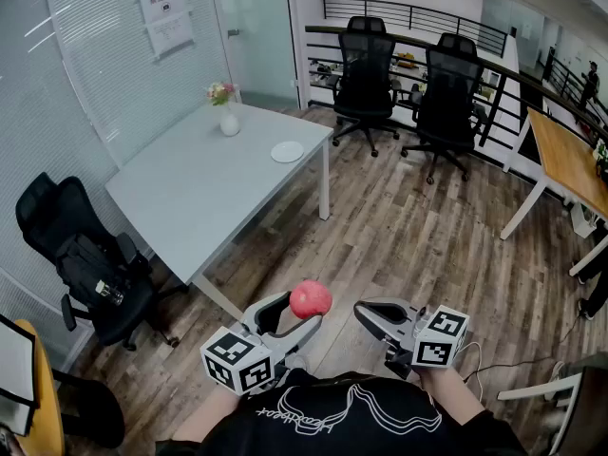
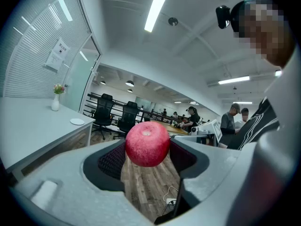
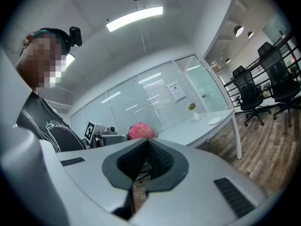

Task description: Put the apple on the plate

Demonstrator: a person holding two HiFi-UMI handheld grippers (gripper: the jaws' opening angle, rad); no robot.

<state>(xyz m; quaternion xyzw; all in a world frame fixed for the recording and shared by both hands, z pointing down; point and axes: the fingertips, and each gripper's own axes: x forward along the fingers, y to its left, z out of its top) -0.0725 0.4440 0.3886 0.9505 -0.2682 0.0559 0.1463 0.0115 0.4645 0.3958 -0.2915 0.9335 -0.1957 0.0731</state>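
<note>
Left gripper (image 1: pixel 304 310) pinches round red apple (image 1: pixel 311 299) near body; right gripper (image 1: pixel 364 313) pressed together, empty. Small white plate (image 1: pixel 287 151) well apart on grey table (image 1: pixel 199 188). Carry level; release only once touching the plate.

Both claws sit close before the person's chest, the left claw (image 1: pixel 300 312) tipped slightly down with jaws gripping the apple (image 1: pixel 311 299), the right claw (image 1: pixel 365 313) level, jaws together.
</note>
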